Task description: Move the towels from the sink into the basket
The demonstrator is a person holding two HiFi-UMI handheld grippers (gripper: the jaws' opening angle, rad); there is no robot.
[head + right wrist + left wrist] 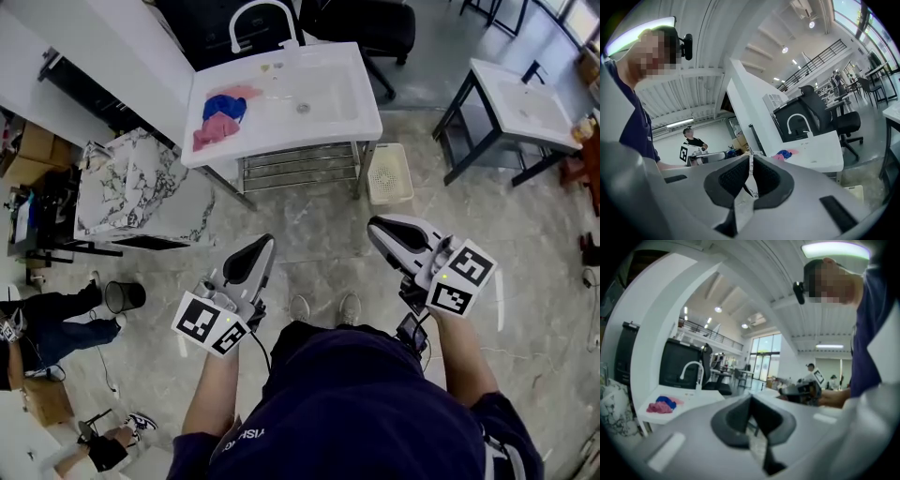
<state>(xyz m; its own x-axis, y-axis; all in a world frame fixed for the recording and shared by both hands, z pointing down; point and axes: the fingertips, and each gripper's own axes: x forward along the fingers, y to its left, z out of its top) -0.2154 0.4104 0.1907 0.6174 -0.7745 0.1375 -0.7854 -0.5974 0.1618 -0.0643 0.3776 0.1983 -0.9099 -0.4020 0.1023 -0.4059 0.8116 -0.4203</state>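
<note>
A white sink (pixel 356 108) on a metal stand is ahead of me. On its left counter lie a pink towel (pixel 216 129), a blue towel (pixel 223 105) and a paler pink one (pixel 246 92). A white basket (pixel 388 174) stands on the floor by the sink's right legs. My left gripper (pixel 264 241) and right gripper (pixel 373 225) hang level over the floor well short of the sink, both shut and empty. In the left gripper view the towels (pixel 662 404) show far left; the right gripper view has them (pixel 785 154) just above the jaws.
A marble-patterned cabinet (pixel 131 187) stands left of the sink. A second sink table (pixel 520 98) is at the right. A black office chair (pixel 375 23) sits behind the sink. A small bin (pixel 124 296) and people's legs are at the lower left.
</note>
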